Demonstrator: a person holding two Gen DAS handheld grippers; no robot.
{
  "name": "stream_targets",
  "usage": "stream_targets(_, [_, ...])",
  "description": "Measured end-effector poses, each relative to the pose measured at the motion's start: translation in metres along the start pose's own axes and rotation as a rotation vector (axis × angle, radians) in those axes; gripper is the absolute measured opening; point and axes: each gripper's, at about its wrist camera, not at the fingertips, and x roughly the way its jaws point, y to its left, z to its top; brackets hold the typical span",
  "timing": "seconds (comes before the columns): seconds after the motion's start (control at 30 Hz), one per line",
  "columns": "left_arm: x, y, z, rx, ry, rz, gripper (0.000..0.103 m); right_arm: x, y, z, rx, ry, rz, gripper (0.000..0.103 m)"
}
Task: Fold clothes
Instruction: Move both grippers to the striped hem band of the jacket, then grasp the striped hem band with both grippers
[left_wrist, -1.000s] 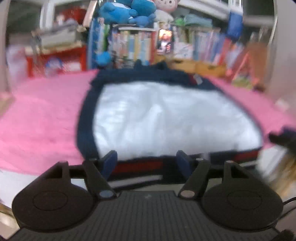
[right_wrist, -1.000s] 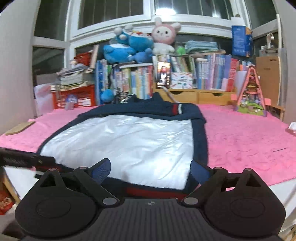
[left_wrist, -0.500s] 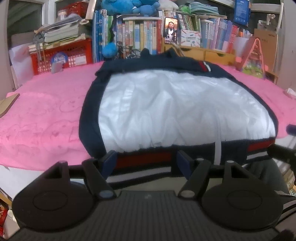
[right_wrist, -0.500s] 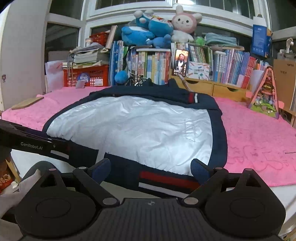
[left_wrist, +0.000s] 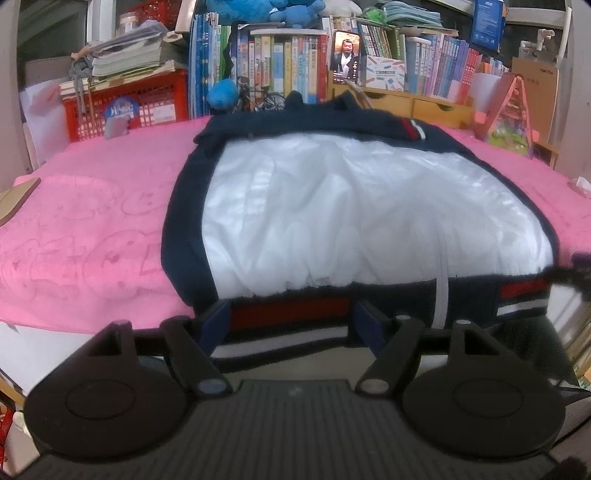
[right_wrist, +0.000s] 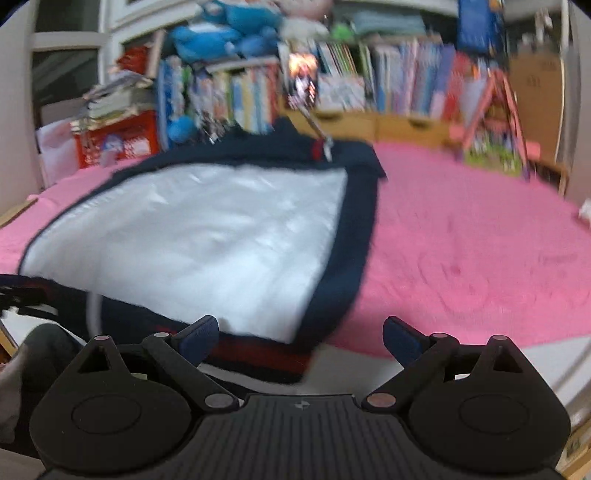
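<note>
1. Two claws face one navy jacket with a white quilted panel, which lies spread flat on the pink fleece cover of the worktop, its red-and-white striped hem hanging over the near edge.
2. Left claw: its blue-padded fingers stand apart on either side of the striped hem near the jacket's left corner. Its jaws have just been opening a little; the hem shows in the gap, but the pads do not look to be pressing it.
3. Right claw: the fingers are spread wide near the hem's right corner, nothing clamped. This view is smeared, so exact contact cannot be told.
4. Step in hand, as I judge it: lining up on the two hem corners ahead of the first fold; no fold is made yet.
5. Next move calls for both claws to pinch the hem at matching points, lift together and carry it towards the collar by the row of books, keeping the slippery panel from bunching.
</note>
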Motion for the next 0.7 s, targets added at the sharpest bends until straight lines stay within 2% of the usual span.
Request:
stream_targets(0.07, [0.000, 0.004, 0.004, -0.011, -0.009, -0.006, 0.074, 0.012, -0.008, -0.004, 0.007, 0.040, 0.005, 0.094])
stream_targets(0.13, [0.000, 0.011, 0.007, -0.027, -0.024, -0.031, 0.076, 0.017, -0.012, -0.006, 0.023, 0.059, 0.052, 0.094])
stream_targets(0.27, [0.001, 0.034, 0.005, -0.098, -0.050, -0.128, 0.078, 0.022, -0.014, -0.005, 0.024, 0.068, 0.101, 0.094])
stream_targets(0.37, [0.002, 0.057, 0.000, -0.199, -0.069, -0.223, 0.078, 0.024, -0.014, -0.004, 0.025, 0.068, 0.121, 0.094])
stream_targets(0.5, [-0.009, 0.079, -0.011, -0.249, -0.144, -0.321, 0.081, 0.030, -0.016, -0.005, 0.047, 0.082, 0.164, 0.094])
stream_targets(0.6, [-0.011, 0.095, -0.020, -0.234, -0.115, -0.290, 0.086, 0.036, -0.014, -0.004, 0.062, 0.095, 0.186, 0.094])
stream_targets(0.7, [0.004, 0.112, -0.026, -0.308, -0.040, -0.302, 0.087, 0.042, -0.012, -0.003, 0.074, 0.105, 0.205, 0.094])
